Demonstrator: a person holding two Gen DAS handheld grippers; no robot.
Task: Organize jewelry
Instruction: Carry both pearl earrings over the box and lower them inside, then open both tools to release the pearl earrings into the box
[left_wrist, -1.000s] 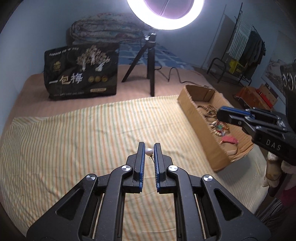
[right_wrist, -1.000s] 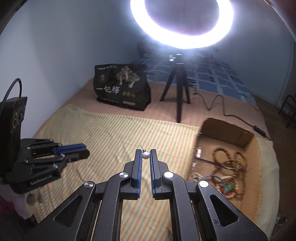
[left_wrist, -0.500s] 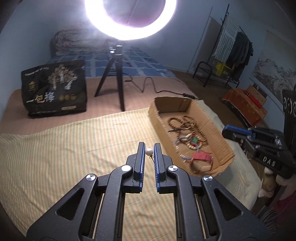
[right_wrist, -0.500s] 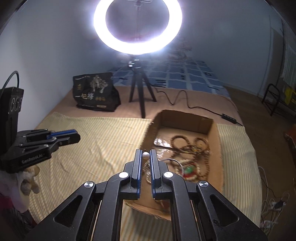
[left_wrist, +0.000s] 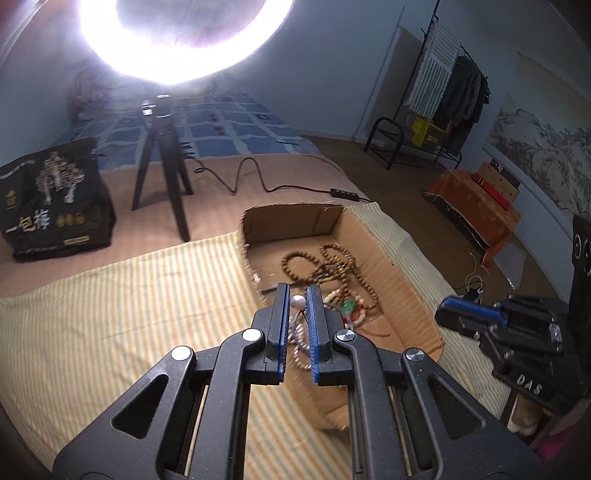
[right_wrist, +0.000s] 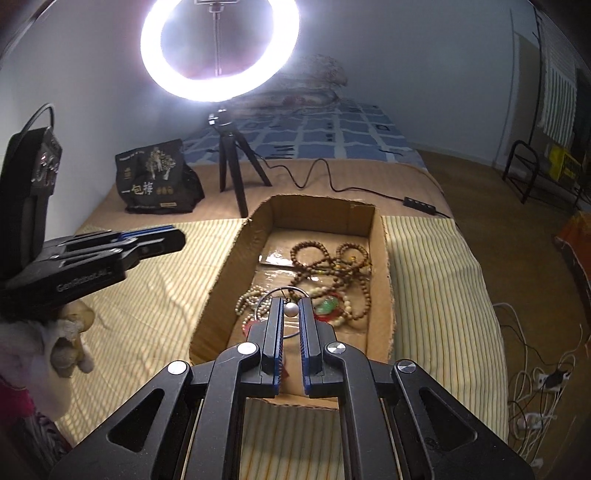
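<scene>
We've got a pearl pinched in each gripper, left (left_wrist: 296, 301) and right (right_wrist: 290, 309), both hanging over the cardboard box (right_wrist: 384, 266) of beads. Let go sloppy and they could tangle in those strands

Cardboard box (right_wrist: 384, 258) open on top, walls low, so access from above is free; bead strands (right_wrist: 332, 258) heaped over the far and middle floor, bare cardboard only at the near end. Striped cloth (left_wrist: 129, 306) at 9 o'clock of the box is flat, wide open. Ring light tripod (right_wrist: 236, 173) stands at 11 o'clock just beyond the box, its cable (right_wrist: 332, 184) trailing past the far wall toward 1 o'clock. Black bag (right_wrist: 159, 184) at 10 o'clock, well apart. Bed edge drops off at 3 o'clock.
</scene>
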